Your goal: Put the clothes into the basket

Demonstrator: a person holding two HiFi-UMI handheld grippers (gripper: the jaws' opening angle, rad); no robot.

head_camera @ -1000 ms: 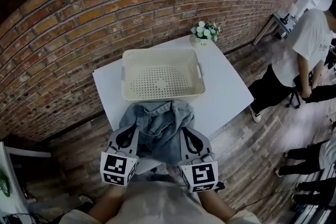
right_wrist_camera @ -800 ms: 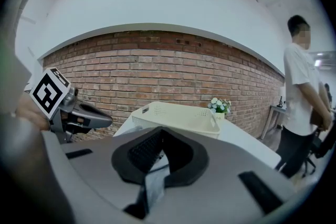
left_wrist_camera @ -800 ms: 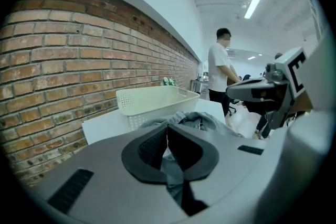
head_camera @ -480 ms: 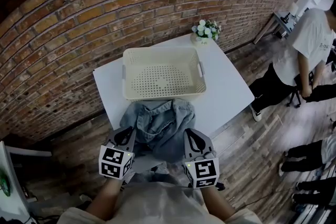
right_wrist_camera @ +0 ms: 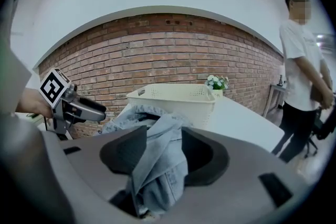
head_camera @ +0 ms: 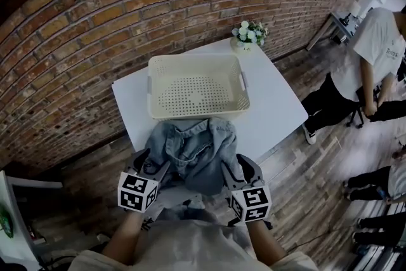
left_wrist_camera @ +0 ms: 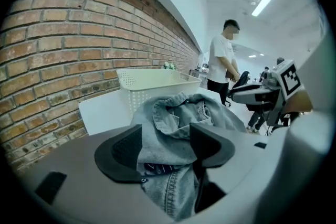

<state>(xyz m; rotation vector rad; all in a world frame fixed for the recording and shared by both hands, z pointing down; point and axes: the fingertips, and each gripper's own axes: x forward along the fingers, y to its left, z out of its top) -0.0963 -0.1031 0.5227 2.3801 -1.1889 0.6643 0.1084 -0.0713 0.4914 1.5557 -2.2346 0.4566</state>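
Note:
A blue denim garment [head_camera: 193, 149] lies bunched on the near part of the white table [head_camera: 279, 111], its far edge touching the front wall of the cream perforated basket [head_camera: 198, 58]. The basket has nothing in it. My left gripper [head_camera: 152, 165] sits at the garment's near left corner and my right gripper [head_camera: 236, 168] at its near right corner. In the left gripper view the jaws of the left gripper [left_wrist_camera: 165, 147] are opening, with denim [left_wrist_camera: 178, 113] lying loose between them. In the right gripper view the right gripper [right_wrist_camera: 164, 152] is opening too, and a fold of denim [right_wrist_camera: 157, 165] hangs between its pads.
A small pot of white flowers [head_camera: 249, 35] stands at the table's far right corner, behind the basket. A brick wall [head_camera: 95, 22] runs behind the table. A person in a white shirt [head_camera: 374, 54] stands to the right on the wooden floor.
Both grippers' jaws have parted from around the denim. The garment's far edge has shifted slightly closer to the basket, and the grippers have spread a little apart.

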